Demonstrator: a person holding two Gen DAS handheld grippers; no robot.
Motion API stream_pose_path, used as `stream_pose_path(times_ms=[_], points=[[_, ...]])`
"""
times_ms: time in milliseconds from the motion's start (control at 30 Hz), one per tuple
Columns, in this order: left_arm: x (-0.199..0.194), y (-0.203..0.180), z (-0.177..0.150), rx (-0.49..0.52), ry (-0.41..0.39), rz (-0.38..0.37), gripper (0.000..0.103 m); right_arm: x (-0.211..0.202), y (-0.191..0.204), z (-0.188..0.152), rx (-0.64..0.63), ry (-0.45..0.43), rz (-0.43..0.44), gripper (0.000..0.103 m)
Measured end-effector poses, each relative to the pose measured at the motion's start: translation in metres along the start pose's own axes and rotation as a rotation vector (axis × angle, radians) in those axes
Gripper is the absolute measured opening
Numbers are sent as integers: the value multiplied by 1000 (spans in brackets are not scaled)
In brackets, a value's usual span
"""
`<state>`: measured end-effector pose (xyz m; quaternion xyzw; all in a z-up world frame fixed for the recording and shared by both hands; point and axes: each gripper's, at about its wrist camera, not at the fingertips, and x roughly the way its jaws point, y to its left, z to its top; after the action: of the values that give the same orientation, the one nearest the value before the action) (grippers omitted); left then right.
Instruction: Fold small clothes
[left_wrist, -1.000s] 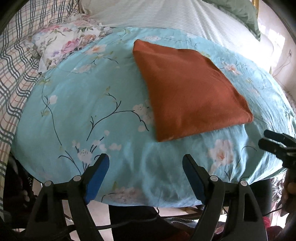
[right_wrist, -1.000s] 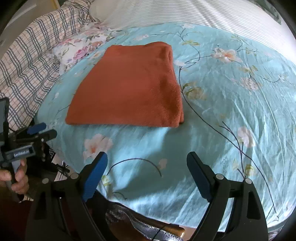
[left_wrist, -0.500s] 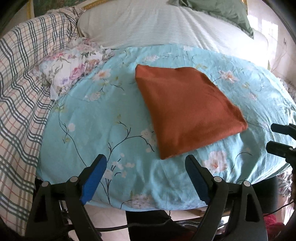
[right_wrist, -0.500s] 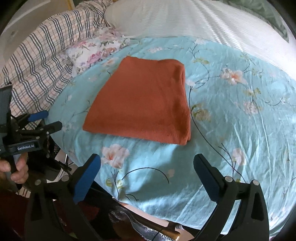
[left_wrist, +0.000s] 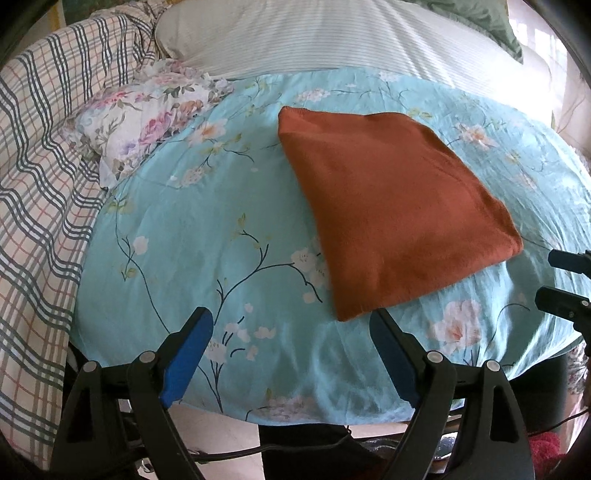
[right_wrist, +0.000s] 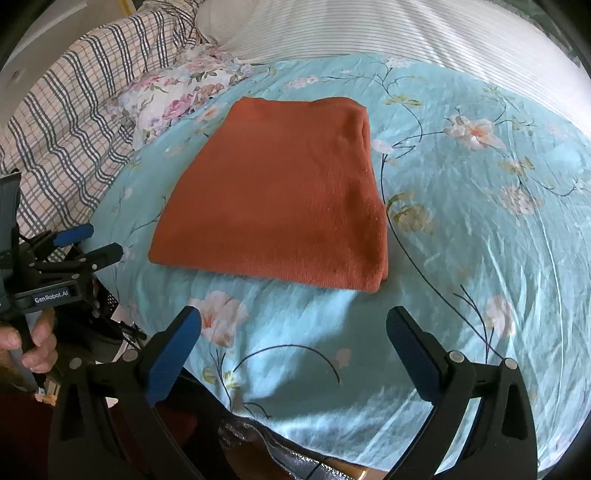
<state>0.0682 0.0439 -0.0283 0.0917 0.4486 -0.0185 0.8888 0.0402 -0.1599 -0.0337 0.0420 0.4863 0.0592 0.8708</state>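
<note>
A rust-orange garment (left_wrist: 388, 206) lies folded into a flat rectangle on the light blue floral sheet (left_wrist: 207, 229); it also shows in the right wrist view (right_wrist: 280, 199). My left gripper (left_wrist: 291, 328) is open and empty, held near the sheet's front edge, short of the garment's near corner. My right gripper (right_wrist: 293, 325) is open and empty, held back from the garment's near edge. Each gripper shows at the side of the other's view: the right one (left_wrist: 569, 280), the left one (right_wrist: 85, 243).
A floral pillow (left_wrist: 147, 118) lies at the back left. A plaid blanket (left_wrist: 33, 192) runs along the left. A white striped cover (left_wrist: 332, 40) lies behind the sheet. The sheet's front edge (left_wrist: 295, 410) drops off toward me.
Both grippers have pulled back and up from the folded garment, so more of the bed shows. The garment has not moved. Both stay open.
</note>
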Motion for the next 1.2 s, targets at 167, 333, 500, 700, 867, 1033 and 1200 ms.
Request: stream_pose_path(times_ms=[167, 333, 500, 700, 867, 1033, 1200], points=[[7, 0, 8, -7, 2, -20, 87, 12, -17, 15, 62, -6, 36, 100], [23, 1, 23, -33, 13, -71, 87, 21, -30, 37, 120, -34, 70, 100], [44, 6, 47, -71, 9, -119, 87, 30, -42, 67, 122, -77, 77, 100], [76, 20, 76, -171, 23, -189, 87, 58, -67, 105, 173, -82, 108, 69], [108, 32, 97, -249, 50, -259, 87, 94, -92, 131, 251, -66, 137, 66], [136, 38, 109, -310, 84, -301, 87, 129, -104, 140, 300, -21, 207, 17], [144, 34, 116, -312, 89, -337, 70, 83, -95, 141, 281, -170, 251, 11]])
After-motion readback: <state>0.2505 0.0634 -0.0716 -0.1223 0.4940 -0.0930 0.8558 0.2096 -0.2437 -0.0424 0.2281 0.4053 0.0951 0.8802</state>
